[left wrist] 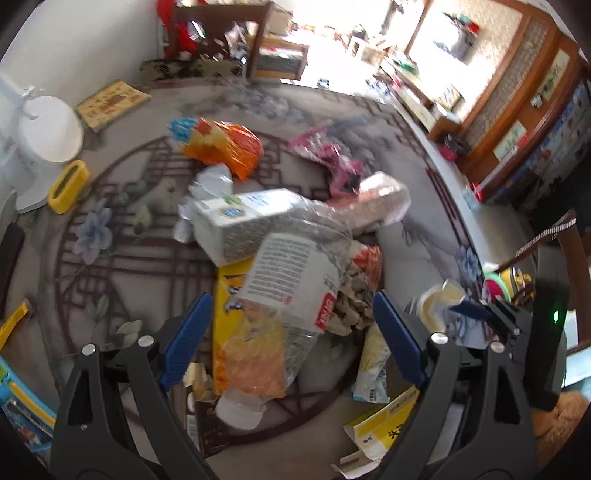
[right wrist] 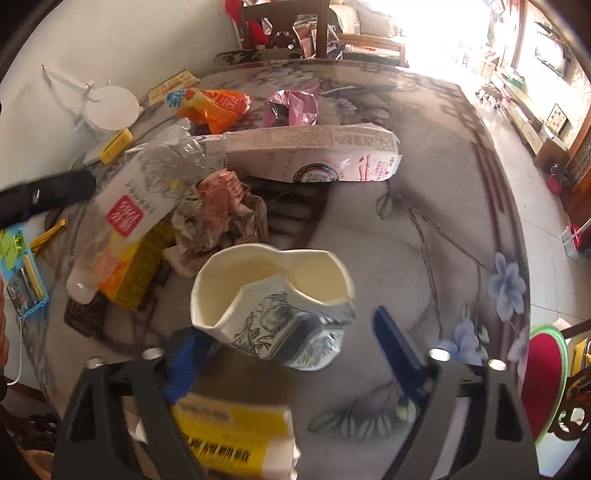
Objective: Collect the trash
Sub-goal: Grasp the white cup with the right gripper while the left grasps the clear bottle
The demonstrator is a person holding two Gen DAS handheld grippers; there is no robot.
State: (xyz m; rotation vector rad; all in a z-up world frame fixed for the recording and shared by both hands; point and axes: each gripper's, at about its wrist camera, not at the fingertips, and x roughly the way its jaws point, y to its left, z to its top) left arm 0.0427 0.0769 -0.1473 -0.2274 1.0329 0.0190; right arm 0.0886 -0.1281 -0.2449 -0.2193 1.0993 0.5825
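Note:
Trash is heaped on a round patterned table (left wrist: 122, 258). My left gripper (left wrist: 291, 336) is open, its blue fingers either side of a crushed clear plastic bottle (left wrist: 284, 291) with a white label and white cap, lying on a yellow box (left wrist: 227, 295). My right gripper (right wrist: 291, 350) is open around a crumpled white paper cup (right wrist: 273, 291); the cup rests against the left finger and the right finger stands apart. The cup also shows in the left wrist view (left wrist: 441, 302). A white carton (left wrist: 243, 221), an orange bag (left wrist: 225, 144), a pink wrapper (left wrist: 328, 155) and crumpled brown paper (right wrist: 221, 210) lie around.
A white lamp base (left wrist: 48, 136) and a yellow holder (left wrist: 70, 184) stand at the table's left. A long flattened carton (right wrist: 317, 151) lies across the middle. A yellow and white box (right wrist: 236, 439) lies under my right gripper. A chair (left wrist: 229, 33) stands behind the table.

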